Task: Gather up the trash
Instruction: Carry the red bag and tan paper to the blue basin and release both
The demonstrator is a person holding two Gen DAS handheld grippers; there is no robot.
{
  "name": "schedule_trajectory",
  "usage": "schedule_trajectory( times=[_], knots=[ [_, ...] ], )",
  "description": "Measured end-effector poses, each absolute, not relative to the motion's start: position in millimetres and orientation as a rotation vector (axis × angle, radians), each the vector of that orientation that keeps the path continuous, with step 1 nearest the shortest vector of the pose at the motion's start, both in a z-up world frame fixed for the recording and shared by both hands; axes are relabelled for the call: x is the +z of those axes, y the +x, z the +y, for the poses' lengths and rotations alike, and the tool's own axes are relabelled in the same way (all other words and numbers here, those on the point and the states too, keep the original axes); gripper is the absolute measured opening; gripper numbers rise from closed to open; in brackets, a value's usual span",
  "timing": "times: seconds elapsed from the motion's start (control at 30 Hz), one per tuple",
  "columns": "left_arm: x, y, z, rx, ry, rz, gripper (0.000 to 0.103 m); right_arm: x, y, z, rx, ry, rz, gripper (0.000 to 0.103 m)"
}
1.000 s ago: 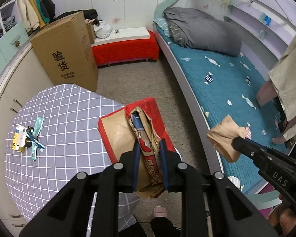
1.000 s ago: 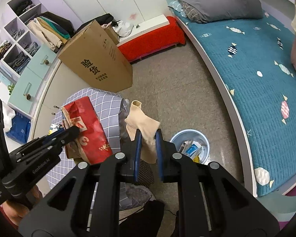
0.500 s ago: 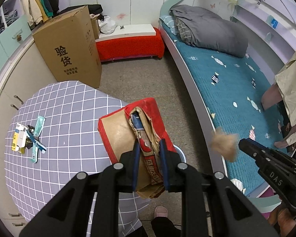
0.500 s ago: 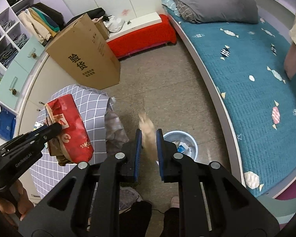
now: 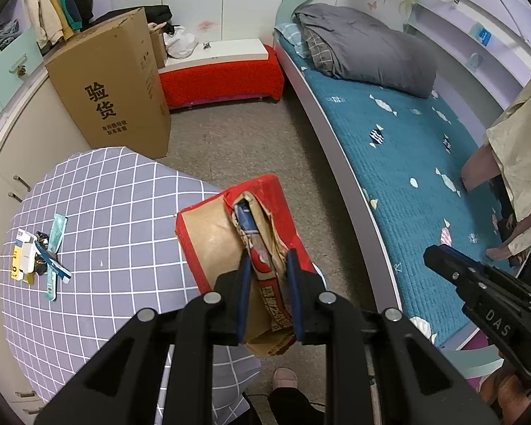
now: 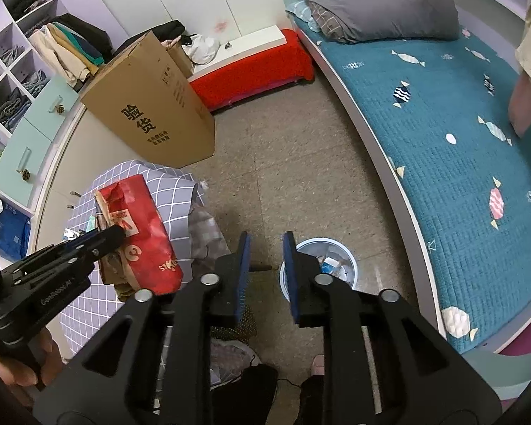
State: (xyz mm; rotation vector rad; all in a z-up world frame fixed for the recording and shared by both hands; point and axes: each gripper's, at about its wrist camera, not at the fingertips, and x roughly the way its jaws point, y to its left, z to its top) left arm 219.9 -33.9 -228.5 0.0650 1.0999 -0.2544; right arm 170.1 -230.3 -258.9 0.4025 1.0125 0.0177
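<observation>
The left tongs [image 5: 266, 265] are clenched on a crumpled red-and-brown paper bag [image 5: 230, 233], its torn top gaping open between the blue pads [image 5: 245, 283]. The bag hangs above the near edge of the surface [image 5: 106, 212], a round one draped in a grey cloth with a white grid. Far across that surface from the bag lies a small heap of trash [image 5: 39, 251]: a yellow-and-white carton, a teal wrapper and a few dark scraps, all touching one another.

The right tongs [image 6: 265, 248] have just been opening and now stand released, with nothing between the pads [image 6: 289, 265]. Directly past their tips, on the floor beside the surface, stands a pale blue waste bin [image 6: 350, 265] with wrappers and paper inside it. In the right wrist view the bag shows to the left of the bin, held over the cloth's hanging edge by the left tongs, with a hand [image 6: 21, 364] gripping their handle.

Beyond the surface a tall cardboard box [image 5: 113, 85] printed with black characters stands upright on the floor, and a red-skirted bench [image 5: 223, 78] sits behind the box. A bed [image 5: 407, 148] with a teal quilt and a folded grey duvet [image 5: 368, 49] runs along the far side of the bin.
</observation>
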Motion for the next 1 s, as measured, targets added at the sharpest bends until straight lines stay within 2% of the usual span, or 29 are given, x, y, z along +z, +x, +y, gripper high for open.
schedule_trajectory(
  times=[0.1, 0.13, 0.17, 0.23, 0.83, 0.9, 1.0],
  knots=[
    [-230, 220, -37, -0.27, 0.067, 1.104, 0.019, -256, 168, -229, 0.016, 0.406, 1.008, 0.025],
    [-231, 221, -38, -0.277, 0.066, 1.106, 0.019, -255, 168, -230, 0.015, 0.406, 1.005, 0.03],
    [-232, 220, -41, -0.284, 0.067, 1.107, 0.019, -253, 166, -231, 0.012, 0.405, 0.998, 0.042],
    [-233, 220, -46, -0.299, 0.07, 1.109, 0.019, -250, 164, -235, 0.007, 0.403, 0.986, 0.05],
    [-234, 216, -97, -0.392, 0.113, 1.107, 0.02, -236, 140, -274, -0.067, 0.428, 0.922, 0.054],
    [-234, 216, -98, -0.394, 0.114, 1.109, 0.021, -236, 138, -276, -0.07, 0.431, 0.921, 0.054],
    [-234, 217, -100, -0.396, 0.101, 1.12, 0.029, -237, 137, -278, -0.074, 0.437, 0.92, 0.055]
  ],
)
